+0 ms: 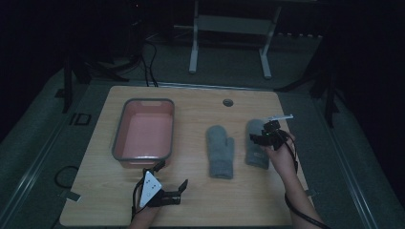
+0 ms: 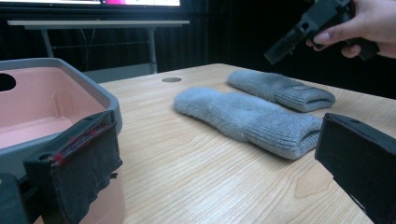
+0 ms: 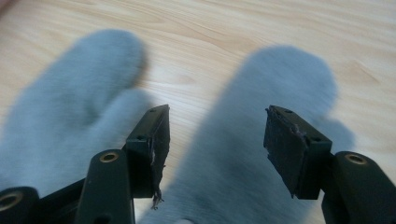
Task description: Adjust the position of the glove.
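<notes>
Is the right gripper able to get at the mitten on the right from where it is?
Probably yes. The right gripper hangs open just above the right-hand mitten, jaws pointing down at it, with nothing between them and the wool.

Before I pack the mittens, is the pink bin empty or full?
Empty: the pink bin shows only its bare floor, and both grey mittens lie outside on the table.

I see a light wooden table (image 1: 200, 200) with a round grommet hole (image 1: 228, 102) at twelve o'clock. At nine o'clock sits a pink bin with a grey rim (image 1: 143, 133). Two grey mittens (image 1: 220, 151) (image 1: 256, 143) lie flat side by side toward three o'clock.
</notes>
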Demonstrator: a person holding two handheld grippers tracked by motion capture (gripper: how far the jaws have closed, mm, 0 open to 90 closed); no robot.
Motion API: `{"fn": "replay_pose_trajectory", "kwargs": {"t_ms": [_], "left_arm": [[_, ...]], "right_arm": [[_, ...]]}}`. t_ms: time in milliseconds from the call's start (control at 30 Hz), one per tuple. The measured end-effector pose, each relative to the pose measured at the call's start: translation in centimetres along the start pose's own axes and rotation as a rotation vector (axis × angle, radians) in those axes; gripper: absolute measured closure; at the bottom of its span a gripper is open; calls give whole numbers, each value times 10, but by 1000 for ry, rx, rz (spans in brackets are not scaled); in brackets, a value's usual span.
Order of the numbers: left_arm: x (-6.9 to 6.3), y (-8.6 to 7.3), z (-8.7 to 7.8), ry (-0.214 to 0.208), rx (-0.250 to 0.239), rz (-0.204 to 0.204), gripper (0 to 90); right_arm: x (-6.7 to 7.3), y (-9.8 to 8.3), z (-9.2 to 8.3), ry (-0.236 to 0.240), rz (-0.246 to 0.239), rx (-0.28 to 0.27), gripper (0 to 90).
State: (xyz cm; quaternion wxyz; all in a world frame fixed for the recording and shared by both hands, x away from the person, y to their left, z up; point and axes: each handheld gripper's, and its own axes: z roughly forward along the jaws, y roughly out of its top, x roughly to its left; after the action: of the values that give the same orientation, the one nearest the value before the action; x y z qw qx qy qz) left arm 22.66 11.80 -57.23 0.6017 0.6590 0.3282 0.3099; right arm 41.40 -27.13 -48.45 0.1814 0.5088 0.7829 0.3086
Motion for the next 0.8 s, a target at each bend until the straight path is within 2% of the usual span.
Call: {"fn": "replay_pose_trajectory", "kwargs": {"t_ms": [33, 67, 133, 167, 233, 267, 367, 400, 433, 467, 533, 567, 600, 700, 733, 767, 800], "left_arm": [[0, 0, 0, 0, 0, 0, 2], [0, 0, 0, -1, 1, 0, 2], [0, 0, 0, 0, 1, 1, 2], [0, 0, 0, 0, 0, 0, 2], [0, 0, 0, 0, 0, 0, 2], [0, 0, 0, -1, 1, 1, 2], [0, 0, 0, -3, 2, 2, 2], [0, 0, 0, -3, 3, 3, 2], [0, 0, 0, -3, 3, 2, 2], [0, 0, 0, -4, 3, 3, 2], [-1, 0, 0, -5, 4, 5, 2], [-1, 0, 0, -4, 4, 5, 2], [-1, 0, 0, -4, 4, 5, 2], [-1, 0, 0, -5, 5, 4, 2], [-1, 0, 0, -5, 6, 4, 2], [-1, 0, 0, -5, 6, 2, 2], [-1, 0, 0, -5, 6, 2, 2]], "right_arm": [[-3, -3, 2, 0, 24, 3, 406], [-3, -3, 2, 0, 24, 3, 406], [-7, -9, 6, -20, 54, 13, 412], [-10, -16, 13, -12, 90, 23, 417], [-11, -18, 16, -22, 89, 25, 411], [-12, -23, 24, -47, 95, 33, 417], [-13, -29, 32, -68, 92, 47, 441], [-13, -34, 38, -81, 69, 55, 498], [-13, -37, 38, -78, 59, 40, 552], [-13, -37, 38, -78, 59, 40, 552], [-13, -38, 38, -73, 37, 28, 679], [-13, -37, 36, -63, 35, 27, 767], [-14, -36, 33, -59, 47, 18, 803], [-12, -35, 23, -67, 39, 0, 827], [-12, -35, 16, -54, 35, -16, 829], [-12, -35, 16, -54, 35, -16, 829], [-9, -35, 7, -57, 22, -20, 830]]}}
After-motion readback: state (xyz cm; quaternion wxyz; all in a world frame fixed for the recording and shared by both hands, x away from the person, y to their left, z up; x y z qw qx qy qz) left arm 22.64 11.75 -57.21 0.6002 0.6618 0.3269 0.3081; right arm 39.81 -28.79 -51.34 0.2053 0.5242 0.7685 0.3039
